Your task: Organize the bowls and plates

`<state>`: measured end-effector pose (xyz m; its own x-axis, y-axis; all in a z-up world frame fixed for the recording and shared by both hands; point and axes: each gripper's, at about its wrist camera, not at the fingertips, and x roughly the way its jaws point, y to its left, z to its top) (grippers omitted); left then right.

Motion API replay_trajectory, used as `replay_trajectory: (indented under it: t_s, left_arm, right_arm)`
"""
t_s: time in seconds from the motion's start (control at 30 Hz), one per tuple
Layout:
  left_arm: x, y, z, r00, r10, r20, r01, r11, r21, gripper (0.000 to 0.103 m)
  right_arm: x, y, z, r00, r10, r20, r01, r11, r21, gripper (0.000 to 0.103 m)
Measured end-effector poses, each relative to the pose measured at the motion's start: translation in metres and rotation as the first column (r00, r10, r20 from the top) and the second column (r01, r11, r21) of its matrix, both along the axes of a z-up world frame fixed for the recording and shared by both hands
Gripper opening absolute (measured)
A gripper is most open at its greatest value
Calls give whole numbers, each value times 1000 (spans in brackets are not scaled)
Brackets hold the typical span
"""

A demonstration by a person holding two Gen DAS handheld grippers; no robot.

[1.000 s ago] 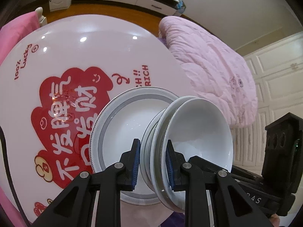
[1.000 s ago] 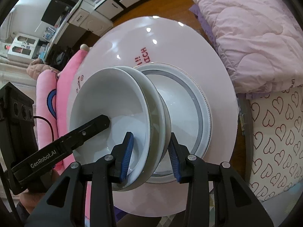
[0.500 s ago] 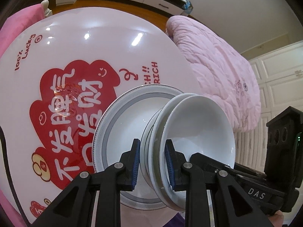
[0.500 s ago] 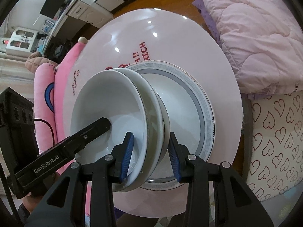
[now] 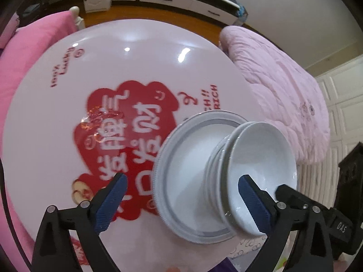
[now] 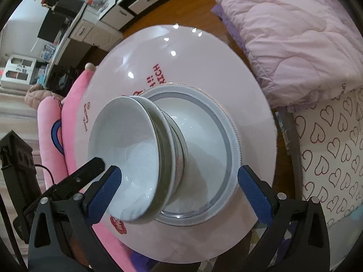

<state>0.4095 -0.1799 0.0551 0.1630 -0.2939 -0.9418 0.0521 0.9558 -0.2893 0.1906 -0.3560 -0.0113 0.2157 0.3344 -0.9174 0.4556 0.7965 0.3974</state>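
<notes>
- Stacked bowls (image 5: pixel 261 167) sat nested in the grey-rimmed plate (image 5: pixel 181 170), near the edge of the round pink table (image 5: pixel 136 68) w/ red print, on the side by the pink quilt (image 5: pixel 283 86).
- Left gripper (image 5: pixel 181 195) was spread wide, holding nothing; one pad lay in front of the top bowl's inside.
- Right gripper (image 6: pixel 179 188) also wide apart, empty, straddling the stack.
- Judged: glazed ceramic, stiff, slick, breakable, prob. heavy as a stack; best pinched at the rim, both sides.
</notes>
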Motion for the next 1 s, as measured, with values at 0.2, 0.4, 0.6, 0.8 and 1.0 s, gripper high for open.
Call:
replay_trajectory:
  t_s: [0.2, 0.4, 0.6, 0.8, 1.0]
  left_arm:
    - [-17, 14, 32, 998, -13, 62, 9, 998, 59, 102]
    - [-42, 25, 80, 986, -53, 155, 32, 990, 136, 102]
    - [-81, 38, 138, 943, -82, 322, 16, 979, 205, 102]
    - [-139, 52, 184, 893, -79, 444, -13, 980, 200, 102]
    - [-201, 61, 225, 828, -49, 558, -101, 967, 235, 102]
  right_arm:
    - [-14, -2, 21, 998, -48, 40, 48, 999, -2, 103]
    - [-24, 7, 60, 991, -75, 113, 82, 994, -66, 103]
    - [-43, 36, 114, 977, -34, 210, 89, 962, -257, 103]
    - [-70, 80, 168, 955, 40, 293, 96, 895, -435, 103]
    - [-86, 116, 195, 931, 181, 317, 14, 850, -527, 103]
